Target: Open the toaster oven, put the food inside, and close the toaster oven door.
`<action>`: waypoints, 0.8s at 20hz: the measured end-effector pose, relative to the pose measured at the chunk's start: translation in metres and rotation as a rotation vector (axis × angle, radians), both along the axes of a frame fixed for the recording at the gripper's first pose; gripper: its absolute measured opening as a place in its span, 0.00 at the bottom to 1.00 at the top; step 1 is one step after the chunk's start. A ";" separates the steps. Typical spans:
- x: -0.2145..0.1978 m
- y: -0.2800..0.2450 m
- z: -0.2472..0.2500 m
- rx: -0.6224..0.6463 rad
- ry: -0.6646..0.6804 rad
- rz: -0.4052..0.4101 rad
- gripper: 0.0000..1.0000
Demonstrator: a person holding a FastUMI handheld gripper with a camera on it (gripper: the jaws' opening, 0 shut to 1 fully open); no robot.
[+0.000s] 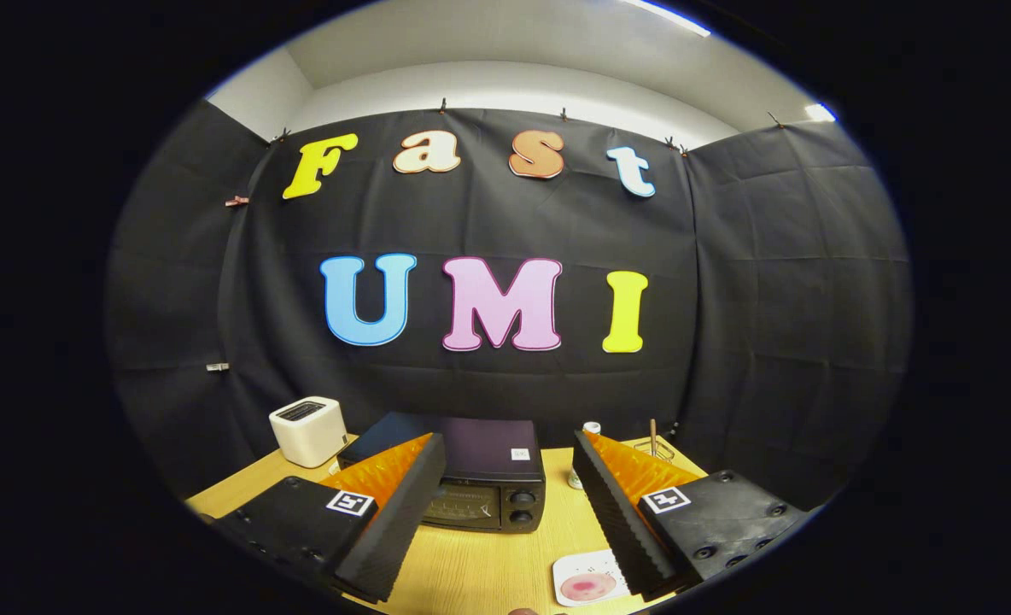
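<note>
Gripper view: claw (pixel 505 504) agape (toaster oven (pixel 480 478) beyond).

Toaster oven (pixel 480 483) partly hidden: left end of its front behind the left finger (pixel 386 521) of the gripper (pixel 503 453). Small white plate (pixel 587 585) covered along its right side by the right finger (pixel 621 521). Small white-capped bottle (pixel 589 430) and thin upright stick (pixel 652 437) beyond: too small to identify.
</note>
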State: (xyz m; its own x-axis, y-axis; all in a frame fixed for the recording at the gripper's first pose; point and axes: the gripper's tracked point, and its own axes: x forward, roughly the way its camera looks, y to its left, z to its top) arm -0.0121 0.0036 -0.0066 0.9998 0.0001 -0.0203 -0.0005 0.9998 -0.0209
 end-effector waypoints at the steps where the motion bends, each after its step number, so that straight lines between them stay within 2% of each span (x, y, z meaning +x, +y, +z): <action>1: 0.001 0.002 -0.001 0.000 0.002 0.003 0.98; 9: 0.012 0.025 -0.023 -0.005 0.057 0.034 0.98; 16: 0.046 0.065 -0.059 -0.020 0.128 0.068 0.98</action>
